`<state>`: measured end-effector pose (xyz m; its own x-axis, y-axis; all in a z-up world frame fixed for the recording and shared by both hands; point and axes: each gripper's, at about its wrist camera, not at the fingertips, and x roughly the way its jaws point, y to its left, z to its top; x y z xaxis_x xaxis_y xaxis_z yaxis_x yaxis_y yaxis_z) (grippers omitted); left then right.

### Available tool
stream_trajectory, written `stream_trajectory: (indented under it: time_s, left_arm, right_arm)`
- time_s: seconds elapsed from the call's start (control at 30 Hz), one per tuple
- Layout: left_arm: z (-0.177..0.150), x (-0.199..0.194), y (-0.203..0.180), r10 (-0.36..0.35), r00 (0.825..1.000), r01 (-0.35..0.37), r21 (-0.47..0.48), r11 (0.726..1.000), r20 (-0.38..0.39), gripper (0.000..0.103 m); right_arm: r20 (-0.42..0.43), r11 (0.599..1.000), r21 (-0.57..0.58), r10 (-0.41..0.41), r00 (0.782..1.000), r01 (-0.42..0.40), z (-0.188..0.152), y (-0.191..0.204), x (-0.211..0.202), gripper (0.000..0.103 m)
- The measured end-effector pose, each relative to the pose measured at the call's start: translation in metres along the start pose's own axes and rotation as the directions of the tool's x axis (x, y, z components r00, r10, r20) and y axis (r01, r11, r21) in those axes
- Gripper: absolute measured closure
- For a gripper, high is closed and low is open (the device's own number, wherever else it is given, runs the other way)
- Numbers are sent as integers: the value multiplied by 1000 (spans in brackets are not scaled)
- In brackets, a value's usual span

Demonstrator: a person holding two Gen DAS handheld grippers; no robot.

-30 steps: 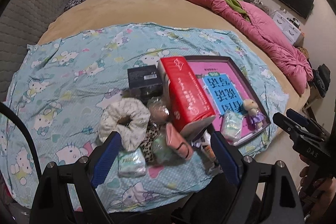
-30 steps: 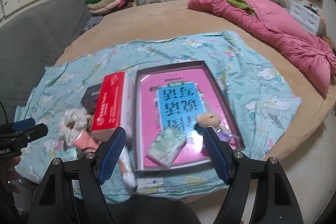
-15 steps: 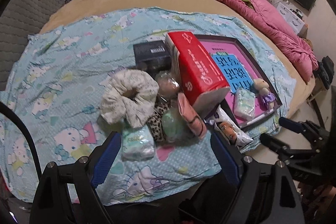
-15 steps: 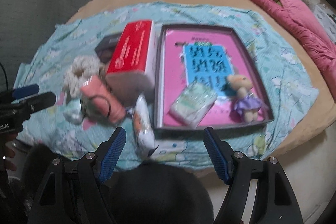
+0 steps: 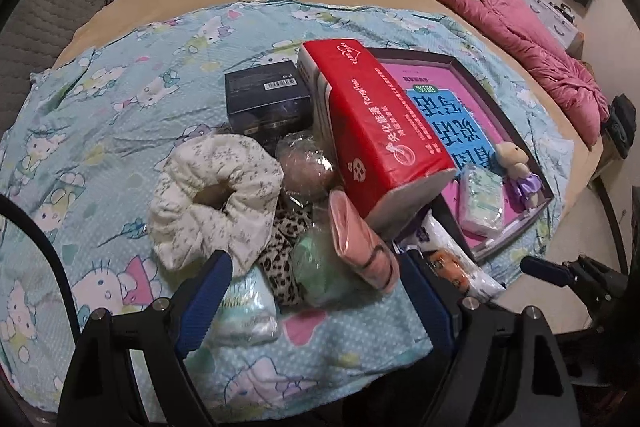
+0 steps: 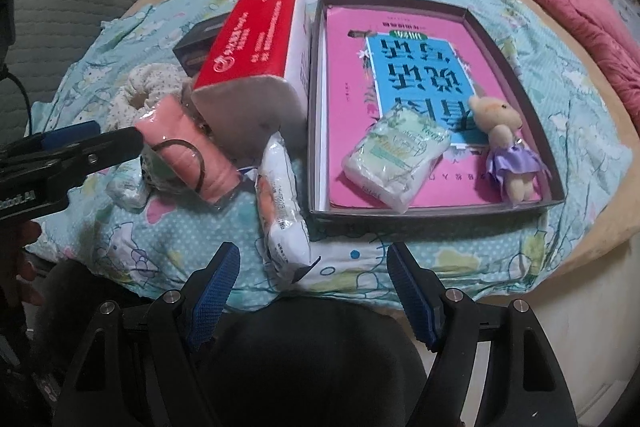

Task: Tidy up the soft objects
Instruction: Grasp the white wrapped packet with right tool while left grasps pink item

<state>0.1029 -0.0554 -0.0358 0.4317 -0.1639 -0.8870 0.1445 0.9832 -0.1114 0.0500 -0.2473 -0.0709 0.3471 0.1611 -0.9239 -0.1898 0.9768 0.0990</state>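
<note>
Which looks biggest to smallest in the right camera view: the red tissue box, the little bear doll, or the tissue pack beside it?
1. red tissue box
2. tissue pack
3. bear doll, though it looks close to the pack in size, so that order is unsure.

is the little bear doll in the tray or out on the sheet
In the tray: the bear doll lies inside the dark rim of the tray, beside the tissue pack.

The red pack point(image 5: 376, 131) hides part of the black box point(image 5: 266, 103); the scrunchie point(image 5: 212, 195) covers most of the leopard cloth point(image 5: 280, 259).
</note>
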Motion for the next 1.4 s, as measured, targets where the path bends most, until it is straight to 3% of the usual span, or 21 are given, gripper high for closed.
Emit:
stream_trajectory:
  time_s: [0.2, 0.43, 0.57, 0.63, 0.73, 0.83, 0.93, 1.3, 1.4]
  left_arm:
    - [8, 12, -3, -22, 1000, 22, 32, 999, -7, 29]
    - [15, 21, -4, -47, 999, 48, 47, 998, -17, 33]
    - [16, 25, -4, -71, 997, 72, 48, 996, -36, 40]
    - [17, 29, -2, -99, 994, 101, 26, 995, -51, 50]
    - [19, 33, -3, -118, 991, 121, 32, 992, -69, 61]
    - [20, 33, -4, -140, 987, 142, 28, 989, -76, 81]
    - [22, 30, -3, -169, 983, 170, 18, 985, -67, 88]
    - [30, 11, 10, -189, 982, 189, -24, 982, -9, 93]
    - [30, 18, 18, -192, 981, 190, -45, 981, -32, 93]
  right_arm:
    - [-51, 1000, 10, 16, 999, -16, 5, -2, 18, 26]
    - [-108, 1000, -14, 23, 994, -25, 14, 3, 36, 30]
    - [-124, 999, -29, 28, 992, -32, 17, 9, 43, 55]
    - [-134, 999, -28, 31, 990, -35, 19, 11, 47, 66]
    - [-129, 998, -34, 55, 990, -60, 22, 16, 48, 75]
    - [-126, 997, -37, 70, 990, -75, 25, 21, 49, 76]
    - [-114, 995, -22, 96, 989, -99, 27, 22, 47, 77]
    - [-41, 978, 81, 198, 979, -194, 24, -1, 21, 78]
    - [-38, 977, 91, 196, 980, -192, 22, -5, 19, 78]
